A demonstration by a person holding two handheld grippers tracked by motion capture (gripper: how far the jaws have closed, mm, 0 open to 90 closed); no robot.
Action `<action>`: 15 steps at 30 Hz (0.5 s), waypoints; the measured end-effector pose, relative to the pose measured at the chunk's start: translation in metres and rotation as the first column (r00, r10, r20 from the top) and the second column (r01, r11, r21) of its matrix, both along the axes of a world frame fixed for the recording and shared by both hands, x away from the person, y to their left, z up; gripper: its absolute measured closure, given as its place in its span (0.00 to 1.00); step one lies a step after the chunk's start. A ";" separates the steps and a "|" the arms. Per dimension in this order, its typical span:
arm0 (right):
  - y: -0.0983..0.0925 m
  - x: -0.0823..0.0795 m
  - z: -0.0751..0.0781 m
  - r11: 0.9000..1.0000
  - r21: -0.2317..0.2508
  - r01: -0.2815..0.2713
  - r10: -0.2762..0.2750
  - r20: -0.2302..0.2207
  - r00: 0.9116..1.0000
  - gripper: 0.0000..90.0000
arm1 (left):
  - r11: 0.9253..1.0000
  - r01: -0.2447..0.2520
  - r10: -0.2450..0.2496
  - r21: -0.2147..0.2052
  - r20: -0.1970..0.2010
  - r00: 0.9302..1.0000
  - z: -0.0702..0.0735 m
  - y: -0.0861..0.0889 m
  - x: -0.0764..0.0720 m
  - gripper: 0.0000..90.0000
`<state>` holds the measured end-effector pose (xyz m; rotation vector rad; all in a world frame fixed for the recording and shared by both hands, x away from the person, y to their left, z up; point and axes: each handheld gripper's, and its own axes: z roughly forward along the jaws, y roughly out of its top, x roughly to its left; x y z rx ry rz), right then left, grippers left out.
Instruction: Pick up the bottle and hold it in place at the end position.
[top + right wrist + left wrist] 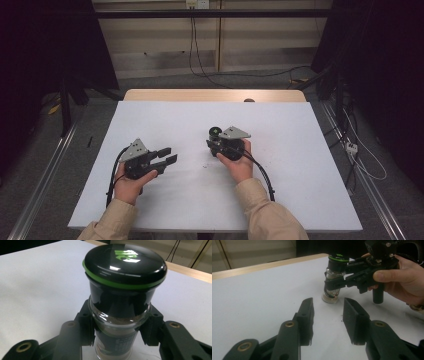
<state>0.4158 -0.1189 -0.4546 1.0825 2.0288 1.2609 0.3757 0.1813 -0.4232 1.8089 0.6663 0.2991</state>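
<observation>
1. I had the right gripper (118,340) clamped on the small clear-glass jar with a black domed lid ringed in green (122,290); its two black jaws pressed on the glass body from either side, just under the lid's skirt.
2. The jar stood upright between those jaws, its base on the white table sheet (37,285), with brownish contents showing through the glass above the pads.
3. My left gripper (328,320) held nothing. Its jaws stood partly apart over bare white sheet, with only the table surface in the gap.
4. Straight ahead of the left jaws, and apart from them, stood the same jar (333,280), gripped from the side by the right gripper (334,277) and the right hand (404,282) behind it.
5. From the high view, the left gripper (167,156) lay well apart from the right gripper (212,142), its jaws pointing towards the jar (215,132).
6. Beyond the jar, the sheet ended at the pale wooden table edge (200,95).
</observation>
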 end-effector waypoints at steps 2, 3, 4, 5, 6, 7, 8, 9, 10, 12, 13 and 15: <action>0.000 0.000 0.000 1.000 0.002 -0.001 0.001 -0.002 1.000 0.60 | 1.000 0.009 -0.009 0.005 -0.003 1.000 0.001 -0.003 0.002 0.69; 0.000 0.000 0.000 1.000 0.001 -0.001 0.001 -0.002 1.000 0.60 | 1.000 0.018 -0.018 0.000 -0.007 1.000 0.002 -0.006 0.005 0.70; 0.000 0.000 0.000 1.000 0.000 -0.002 0.002 -0.001 1.000 0.60 | 1.000 0.025 -0.025 -0.009 -0.016 1.000 0.003 -0.007 0.007 0.70; 0.000 0.000 0.000 1.000 -0.001 -0.002 0.002 -0.001 1.000 0.60 | 1.000 0.026 -0.026 -0.009 -0.021 0.999 0.004 -0.008 0.008 0.72; 0.000 0.000 0.000 1.000 -0.003 -0.002 0.002 -0.001 1.000 0.60 | 1.000 0.026 -0.026 -0.009 -0.021 0.999 0.004 -0.008 0.008 0.74; 0.000 0.000 0.000 1.000 -0.005 -0.003 0.003 0.001 1.000 0.60 | 0.999 0.044 -0.044 -0.020 -0.026 0.999 0.005 -0.010 0.011 0.78; 0.000 0.000 0.000 1.000 -0.006 -0.003 0.003 0.001 1.000 0.60 | 0.999 0.044 -0.044 -0.020 -0.026 0.999 0.005 -0.010 0.011 0.79; 0.000 0.000 0.000 1.000 -0.005 -0.003 0.003 0.001 1.000 0.60 | 0.998 0.054 -0.055 -0.021 -0.036 0.998 0.006 -0.013 0.013 0.81; 0.000 0.000 0.000 1.000 -0.003 -0.002 0.002 0.000 1.000 0.60 | 0.998 0.063 -0.064 -0.024 -0.043 0.997 0.006 -0.014 0.014 0.83; 0.000 0.000 0.000 1.000 0.000 -0.001 0.001 0.000 1.000 0.60 | 0.997 0.067 -0.068 -0.029 -0.052 0.996 0.007 -0.016 0.017 0.86; 0.000 0.000 0.000 1.000 0.002 -0.001 0.001 -0.002 1.000 0.60 | 0.997 0.067 -0.068 -0.029 -0.052 0.996 0.007 -0.016 0.017 0.89; 0.000 0.000 0.000 1.000 -0.001 -0.002 0.002 -0.001 1.000 0.60 | 0.997 0.070 -0.071 -0.021 -0.057 0.996 0.008 -0.018 0.018 0.91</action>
